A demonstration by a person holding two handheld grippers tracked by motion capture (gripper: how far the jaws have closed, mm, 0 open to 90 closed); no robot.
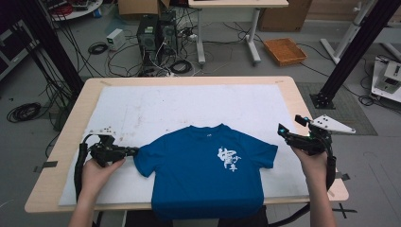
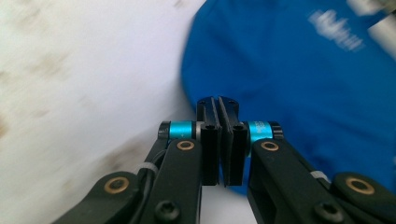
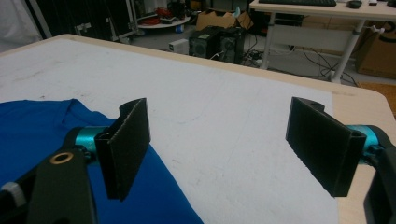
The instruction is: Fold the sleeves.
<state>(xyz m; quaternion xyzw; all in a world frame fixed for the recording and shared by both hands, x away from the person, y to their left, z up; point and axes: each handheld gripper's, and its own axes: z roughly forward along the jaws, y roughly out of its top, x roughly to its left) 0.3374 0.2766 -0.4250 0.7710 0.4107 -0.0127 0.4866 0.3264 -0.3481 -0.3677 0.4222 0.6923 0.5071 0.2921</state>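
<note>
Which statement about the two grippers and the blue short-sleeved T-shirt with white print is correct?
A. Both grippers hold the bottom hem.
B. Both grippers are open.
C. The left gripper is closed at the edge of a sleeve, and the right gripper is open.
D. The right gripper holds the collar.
C: the left gripper has its jaws together at a sleeve edge of the blue short-sleeved T-shirt, while the right gripper stands wide open, holding nothing.

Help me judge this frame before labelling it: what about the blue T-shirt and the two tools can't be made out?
- T-shirt hem: cut off by the high view's bottom edge.
- White print: motion-blurred in the left gripper view.
- Sleeve cloth between left tool jaws: hidden by the shut pads.
- Right tool: open, nothing between.
</note>
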